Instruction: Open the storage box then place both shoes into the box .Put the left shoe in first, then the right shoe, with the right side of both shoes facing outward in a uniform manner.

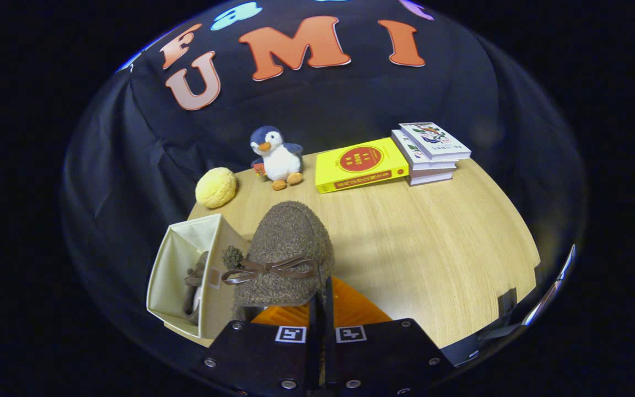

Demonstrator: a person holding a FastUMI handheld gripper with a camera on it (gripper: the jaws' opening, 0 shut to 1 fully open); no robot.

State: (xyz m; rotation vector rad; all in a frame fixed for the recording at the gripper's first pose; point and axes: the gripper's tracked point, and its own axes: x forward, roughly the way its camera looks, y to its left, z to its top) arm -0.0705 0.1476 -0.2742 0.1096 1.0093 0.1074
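Observation:
My gripper is shut on the heel edge of a brown fuzzy shoe with a dark bow, which hangs toe-forward just ahead of the fingers, above the wooden table. Left of the held shoe stands the cream fabric storage box, open at the top. Inside it lies the other brown shoe, partly hidden by the box wall.
At the table's far side sit a yellow round plush, a penguin toy, a yellow book and a stack of white books. The table's edge runs close on the right.

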